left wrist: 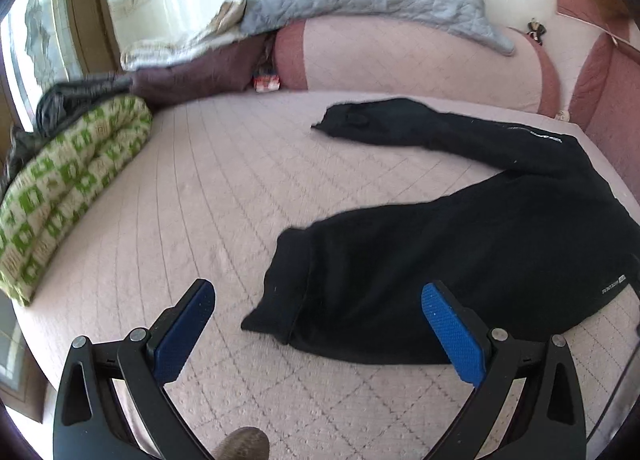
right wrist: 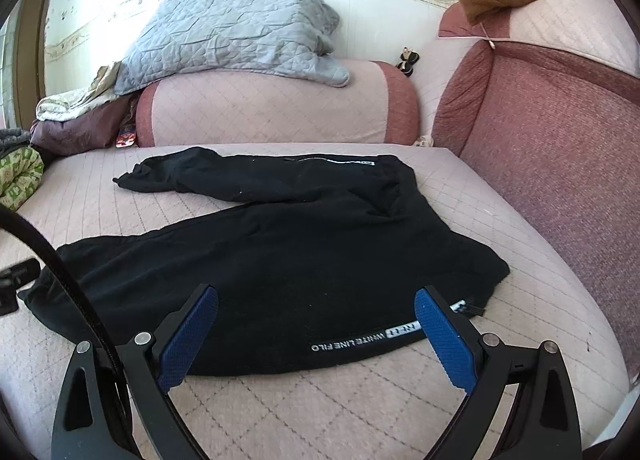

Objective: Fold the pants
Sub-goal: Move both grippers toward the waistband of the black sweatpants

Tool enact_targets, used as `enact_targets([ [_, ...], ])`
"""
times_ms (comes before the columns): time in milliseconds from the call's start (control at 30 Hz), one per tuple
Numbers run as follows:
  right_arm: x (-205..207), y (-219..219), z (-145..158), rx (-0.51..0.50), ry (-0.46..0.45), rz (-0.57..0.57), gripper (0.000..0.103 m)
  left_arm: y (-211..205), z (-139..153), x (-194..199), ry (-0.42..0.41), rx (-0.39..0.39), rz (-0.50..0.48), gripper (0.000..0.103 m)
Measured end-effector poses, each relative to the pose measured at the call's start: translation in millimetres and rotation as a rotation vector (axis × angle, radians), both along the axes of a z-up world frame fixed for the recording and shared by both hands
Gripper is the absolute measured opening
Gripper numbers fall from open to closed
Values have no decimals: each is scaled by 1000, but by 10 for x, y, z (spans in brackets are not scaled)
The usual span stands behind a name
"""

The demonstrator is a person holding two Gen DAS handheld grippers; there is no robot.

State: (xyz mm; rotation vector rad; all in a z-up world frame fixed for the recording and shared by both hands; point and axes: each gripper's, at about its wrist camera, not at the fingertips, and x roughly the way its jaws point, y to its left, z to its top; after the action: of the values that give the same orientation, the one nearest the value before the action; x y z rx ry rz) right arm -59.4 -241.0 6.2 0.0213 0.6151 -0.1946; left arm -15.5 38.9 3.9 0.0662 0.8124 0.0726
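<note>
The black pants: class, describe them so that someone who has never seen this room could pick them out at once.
Find the pink quilted sofa seat in front of the bolster cushion. Spread flat across it lie the black pants, legs splayed apart. Unlike the grey quilt and green patterned blanket nearby, they are plain black with small white lettering at the near edge.

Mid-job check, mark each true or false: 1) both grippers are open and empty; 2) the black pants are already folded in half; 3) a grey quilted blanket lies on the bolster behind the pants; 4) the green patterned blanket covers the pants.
1) True: left gripper and right gripper are open, holding nothing.
2) False: the black pants lie spread, legs apart.
3) True: the grey quilted blanket rests on the bolster.
4) False: the green patterned blanket lies apart, at the side.
</note>
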Motion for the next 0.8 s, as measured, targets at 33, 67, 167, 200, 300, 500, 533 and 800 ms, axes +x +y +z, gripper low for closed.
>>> enact_targets([
  [33, -21, -30, 7, 7, 1, -8, 101, 38, -24, 14, 12, -11, 12, 103],
  [67, -48, -64, 7, 16, 1, -20, 101, 74, -54, 27, 28, -20, 21, 103],
  [167, -103, -184, -29, 56, 19, -48, 101, 114, -112, 42, 62, -42, 25, 103],
  [200, -113, -213, -39, 64, 25, -54, 101, 109, -131, 37, 66, -42, 30, 103],
  [300, -133, -270, -45, 69, 26, -70, 101, 76, -204, 24, 88, -31, 35, 103],
  [500, -109, -360, -25, 95, 28, -87, 101, 18, -400, 32, 162, 25, 36, 103],
  [533, -102, -372, -19, 99, 27, -90, 101, 13, -441, 23, 179, 27, 34, 103],
  [800, -71, -733, 71, 163, 16, -162, 101, 163, -541, -148, 221, -90, 50, 103],
])
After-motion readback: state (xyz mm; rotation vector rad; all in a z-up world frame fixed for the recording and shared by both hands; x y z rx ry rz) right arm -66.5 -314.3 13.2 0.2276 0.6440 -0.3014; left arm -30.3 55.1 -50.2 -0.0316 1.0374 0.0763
